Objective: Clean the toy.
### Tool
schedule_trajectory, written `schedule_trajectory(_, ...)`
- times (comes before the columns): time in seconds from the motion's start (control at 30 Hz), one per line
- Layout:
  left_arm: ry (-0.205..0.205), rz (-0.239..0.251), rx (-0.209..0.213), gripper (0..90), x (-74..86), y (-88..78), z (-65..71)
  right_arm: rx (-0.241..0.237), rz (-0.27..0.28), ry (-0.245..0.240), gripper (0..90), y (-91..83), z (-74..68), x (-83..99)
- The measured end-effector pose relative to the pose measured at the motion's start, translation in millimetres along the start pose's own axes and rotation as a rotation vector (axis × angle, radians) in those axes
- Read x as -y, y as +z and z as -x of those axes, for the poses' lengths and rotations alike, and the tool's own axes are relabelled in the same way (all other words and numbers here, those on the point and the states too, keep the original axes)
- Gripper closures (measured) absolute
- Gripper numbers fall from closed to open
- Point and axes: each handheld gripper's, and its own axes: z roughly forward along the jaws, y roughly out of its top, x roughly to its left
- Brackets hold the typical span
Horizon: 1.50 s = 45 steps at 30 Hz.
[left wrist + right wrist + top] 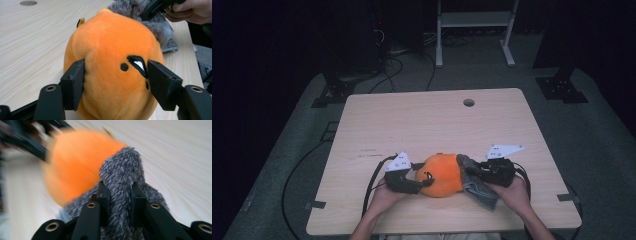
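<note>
Holding the orange plush with your left gripper clamped on it; right gripper pinching the grey cloth against it; wiping on the counter seems underway, unfinished.

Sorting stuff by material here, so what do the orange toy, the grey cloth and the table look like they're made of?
Orange toy: soft plush, short matte nap, stitched face.
Grey cloth: shaggy fleece or microfibre, long fuzzy fibres.
Table: pale wood-grain top, smooth, possibly laminate.

Light wood table with round cable hole, grey carpet floor, white metal stand frame at back, black equipment bases either side, loose black cables, dark dim surroundings
</note>
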Motion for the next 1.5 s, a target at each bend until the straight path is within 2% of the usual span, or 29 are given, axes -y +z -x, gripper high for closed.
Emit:
schedule_trajectory(0.07, 0.04, -0.004, -0.008, 37.2, -1.8, 3.4, 6.9, -0.027, 0.022, -0.055, 73.9, 2.6, -11.7, -9.1)
schedule_trajectory(0.13, 0.049, -0.013, -0.017, 37.5, -2.1, 2.3, 9.2, 0.001, 0.009, -0.115, 74.1, 9.1, -21.1, -15.1)
schedule_trajectory(0.17, 0.041, -0.011, -0.01, 37.5, -1.3, 1.0, 8.0, 0.013, 0.007, -0.11, 74.3, 11.1, -19.9, -14.5)
schedule_trajectory(0.2, 0.035, -0.007, -0.008, 37.5, -0.5, 0.2, 7.1, 0.016, 0.01, -0.078, 74.5, 10.5, -15.0, -12.7)
schedule_trajectory(0.3, 0.041, 0.0, -0.001, 37.8, 1.0, 0.1, 7.5, 0.081, -0.024, -0.006, 74.8, 6.9, 3.2, -6.1)
schedule_trajectory(0.33, 0.049, -0.002, 0.002, 37.9, 0.4, 1.2, 7.9, 0.064, -0.027, 0.033, 74.7, 6.1, 9.0, -3.7)
schedule_trajectory(0.37, 0.05, 0.001, 0.003, 38.0, -0.2, 2.2, 8.8, 0.018, -0.012, 0.062, 74.7, 5.3, 11.2, -2.9)
schedule_trajectory(0.4, 0.066, -0.005, 0.003, 38.0, -1.4, 2.9, 9.8, 0.002, -0.002, 0.051, 74.6, 4.8, 8.7, -4.2)
schedule_trajectory(0.47, 0.08, -0.007, 0.004, 37.9, -1.8, 3.4, 11.9, -0.015, 0.014, -0.026, 74.5, 5.4, -6.0, -12.8)
schedule_trajectory(0.53, 0.084, -0.009, 0.002, 37.9, -1.5, 2.9, 12.8, 0.005, 0.008, -0.07, 74.4, 8.1, -14.4, -17.0)
schedule_trajectory(0.57, 0.081, -0.009, 0.001, 37.9, -1.4, 2.8, 12.6, 0.012, 0.004, -0.073, 74.5, 8.6, -14.3, -16.8)
schedule_trajectory(0.6, 0.078, -0.009, -0.003, 37.7, -2.0, 2.9, 12.0, 0.017, -0.001, -0.053, 74.6, 8.7, -11.3, -15.4)
schedule_trajectory(0.63, 0.076, -0.009, -0.012, 34.6, -2.7, 3.0, 11.7, 0.018, -0.009, -0.018, 74.7, 7.5, -5.3, -12.3)
schedule_trajectory(0.7, 0.065, -0.01, -0.031, 26.1, -4.5, 3.4, 10.4, 0.016, -0.023, 0.02, 74.7, 5.4, 2.2, -6.8)
schedule_trajectory(0.8, 0.075, -0.015, -0.032, 26.8, -3.9, 4.2, 11.1, -0.057, -0.022, 0.059, 73.7, 3.4, 2.7, -2.1)
schedule_trajectory(0.87, 0.076, -0.015, -0.025, 30.6, -3.9, 4.3, 11.0, -0.089, -0.01, 0.02, 73.4, 2.8, -5.6, -7.4)
schedule_trajectory(0.9, 0.075, -0.016, -0.021, 32.4, -3.7, 4.0, 10.8, -0.086, -0.005, -0.01, 73.3, 3.6, -11.2, -11.0)
schedule_trajectory(0.97, 0.068, -0.015, -0.014, 33.8, -3.7, 2.9, 10.2, -0.065, -0.002, -0.028, 73.3, 5.9, -13.1, -12.7)
schedule_trajectory(1.03, 0.061, -0.022, -0.014, 31.8, -5.2, 1.4, 8.7, -0.049, -0.004, 0.003, 74.1, 5.5, -5.4, -9.8)
schedule_trajectory(1.1, 0.035, -0.051, -0.02, 24.2, -9.1, -2.3, 3.8, -0.025, -0.039, 0.026, 74.9, 4.0, 3.2, -4.7)
schedule_trajectory(1.13, 0.016, -0.064, -0.024, 20.6, -9.6, -3.6, 1.1, -0.028, -0.052, 0.039, 74.9, 3.3, 6.1, -1.3)
schedule_trajectory(1.2, -0.025, -0.063, 0.008, 20.2, -7.1, -3.0, -4.1, -0.038, -0.06, 0.042, 75.0, 3.2, 5.9, 2.4)
schedule_trajectory(1.23, -0.027, -0.063, 0.017, 24.4, -5.8, -1.9, -4.6, -0.051, -0.054, 0.031, 75.0, 3.2, 2.3, 1.4)
schedule_trajectory(1.3, 0.009, -0.053, 0.009, 30.9, -5.7, 0.5, -0.2, -0.074, -0.036, 0.002, 75.0, 3.4, -6.1, -4.6)
schedule_trajectory(1.37, 0.035, -0.065, 0.001, 35.1, -8.3, 0.6, 3.2, -0.045, -0.023, -0.057, 75.1, 6.1, -17.2, -14.3)
schedule_trajectory(1.4, 0.041, -0.073, 0.003, 36.0, -9.0, 0.1, 4.4, -0.034, -0.014, -0.061, 75.2, 7.0, -18.4, -16.2)
schedule_trajectory(1.47, 0.037, -0.076, 0.012, 36.1, -8.4, -2.1, 3.8, -0.016, -0.003, -0.032, 75.6, 8.3, -14.1, -16.5)
schedule_trajectory(1.5, 0.027, -0.074, 0.003, 32.7, -8.1, -3.4, 3.0, -0.01, -0.007, -0.005, 75.8, 7.4, -8.4, -13.5)
